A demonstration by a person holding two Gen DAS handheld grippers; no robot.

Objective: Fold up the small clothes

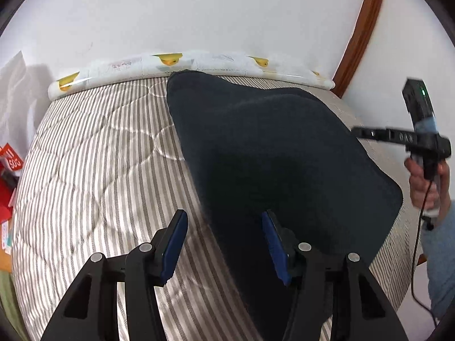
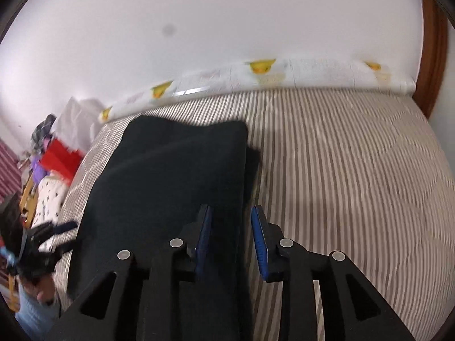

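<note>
Black cloth (image 1: 270,156) lies on striped bedding (image 1: 99,170); left gripper (image 1: 224,244) and right gripper (image 2: 231,238) spread.

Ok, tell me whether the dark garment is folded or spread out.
Folded, at least partly. The dark garment lies on the striped bed as a compact block, with a second layer showing under its right edge. How many folds: cannot tell.

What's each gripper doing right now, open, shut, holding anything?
Left gripper: open, holding nothing, over the dark cloth's left edge.
Right gripper: open, holding nothing, at the cloth's right edge.
</note>
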